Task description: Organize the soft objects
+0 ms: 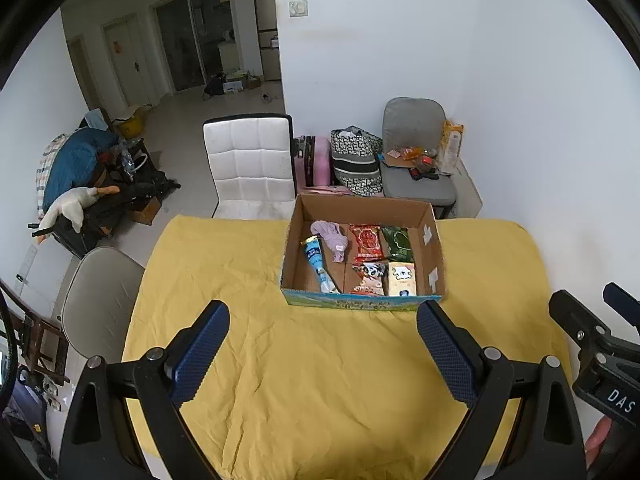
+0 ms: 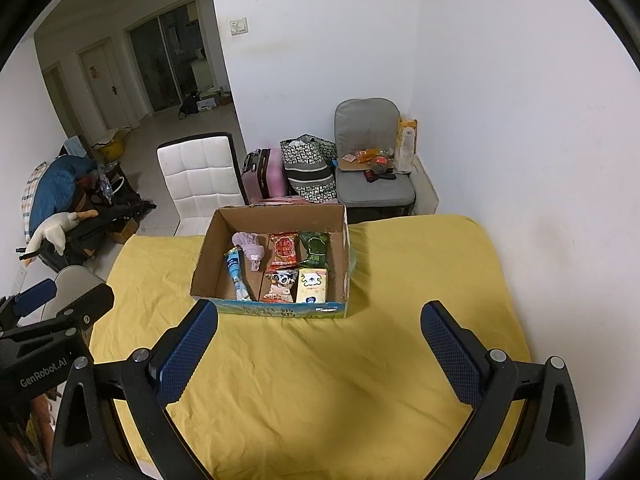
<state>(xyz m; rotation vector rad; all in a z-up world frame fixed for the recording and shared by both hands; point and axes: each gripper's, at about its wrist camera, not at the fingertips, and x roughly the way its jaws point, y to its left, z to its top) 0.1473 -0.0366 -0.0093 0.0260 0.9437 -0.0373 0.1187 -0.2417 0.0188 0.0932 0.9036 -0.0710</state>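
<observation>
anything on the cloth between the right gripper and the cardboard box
Nothing: in the right wrist view only bare, wrinkled yellow cloth lies between the open right gripper and the cardboard box.

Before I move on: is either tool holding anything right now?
Nothing is held. The left tool and right tool both hang open over the yellow tablecloth, short of the brown cardboard box.

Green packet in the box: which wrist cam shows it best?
Left wrist. The green packet lies fully visible at the cardboard box's far right, a bit larger. The right wrist view also shows it unobstructed, just slightly smaller and darker.
</observation>
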